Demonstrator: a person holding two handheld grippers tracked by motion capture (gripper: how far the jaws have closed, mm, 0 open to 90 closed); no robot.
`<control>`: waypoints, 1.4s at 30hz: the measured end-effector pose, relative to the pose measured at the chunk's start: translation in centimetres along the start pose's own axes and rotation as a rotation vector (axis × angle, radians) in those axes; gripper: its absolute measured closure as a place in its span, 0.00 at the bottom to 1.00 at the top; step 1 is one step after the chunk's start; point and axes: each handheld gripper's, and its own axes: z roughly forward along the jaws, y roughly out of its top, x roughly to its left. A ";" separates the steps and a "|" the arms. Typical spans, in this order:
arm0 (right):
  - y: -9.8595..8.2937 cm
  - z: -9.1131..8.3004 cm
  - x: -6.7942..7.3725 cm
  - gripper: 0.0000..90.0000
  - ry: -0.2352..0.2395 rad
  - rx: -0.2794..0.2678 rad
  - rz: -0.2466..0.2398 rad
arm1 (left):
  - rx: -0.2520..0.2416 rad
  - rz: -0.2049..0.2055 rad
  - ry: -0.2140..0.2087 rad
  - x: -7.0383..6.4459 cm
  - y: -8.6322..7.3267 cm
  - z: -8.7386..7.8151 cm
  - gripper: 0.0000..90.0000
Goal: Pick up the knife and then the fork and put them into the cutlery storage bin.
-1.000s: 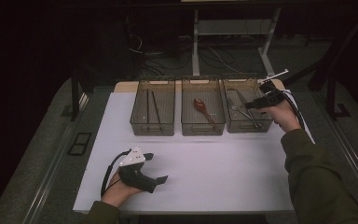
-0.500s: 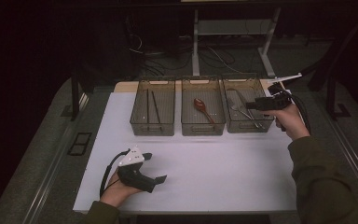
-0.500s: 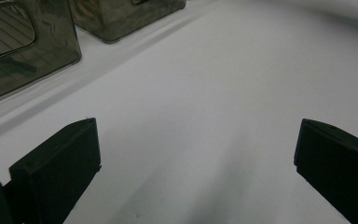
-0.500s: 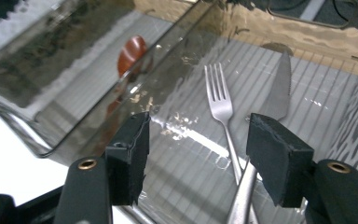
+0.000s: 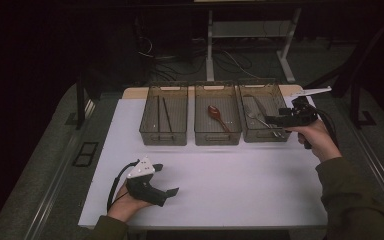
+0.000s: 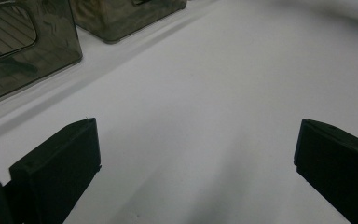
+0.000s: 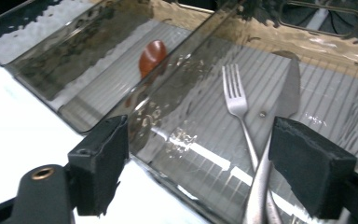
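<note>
Three rectangular bins of smoky translucent plastic were seen set side by side along the far part of a smooth matte white table [image 5: 240,175]. In the left bin [image 5: 163,120] a pair of thin dark sticks [image 5: 162,114] was laid lengthwise. In the middle bin [image 5: 217,119] a reddish-brown spoon [image 5: 217,115] with a rounded glossy bowl was laid on the ribbed floor. In the right bin [image 5: 263,118] a polished metal fork [image 7: 238,105] and a flat-bladed metal knife [image 7: 286,91] were laid close together, their handles crossing near the front. The right gripper [image 5: 281,120] was held level at the right bin's front right corner, just above its rim, in the person's right hand [image 5: 316,138]; in the right gripper view its blocky black jaws were seen spread wide with nothing between them, the rippled bin wall and the fork lying beyond. The left gripper [image 5: 166,192] was rested low on the near left part of the table in the left hand [image 5: 125,204], well apart from the bins, its grey three-cornered plate uppermost; its jaws were likewise parted wide over bare white surface, nothing being gripped.
</note>
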 end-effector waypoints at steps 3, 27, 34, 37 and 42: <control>-0.4 -0.3 0.8 0.16 0.001 -0.001 -0.027 | 0.000 0.000 -0.001 0.0 0.0 0.0 0.00; -6.4 -1.0 5.8 0.15 0.003 -0.036 -0.128 | 0.001 0.005 0.005 -0.1 0.0 0.3 0.00; -8.0 -1.5 6.6 0.15 0.012 -0.066 -0.125 | -0.003 0.005 0.006 -0.1 0.0 0.3 0.00; -8.8 -1.8 6.8 0.15 0.011 -0.066 -0.125 | -0.008 0.003 0.007 -0.2 0.0 0.3 0.00; -10.1 -2.1 7.1 0.15 0.022 -0.070 -0.113 | -0.008 0.005 0.009 -0.2 0.0 0.2 0.00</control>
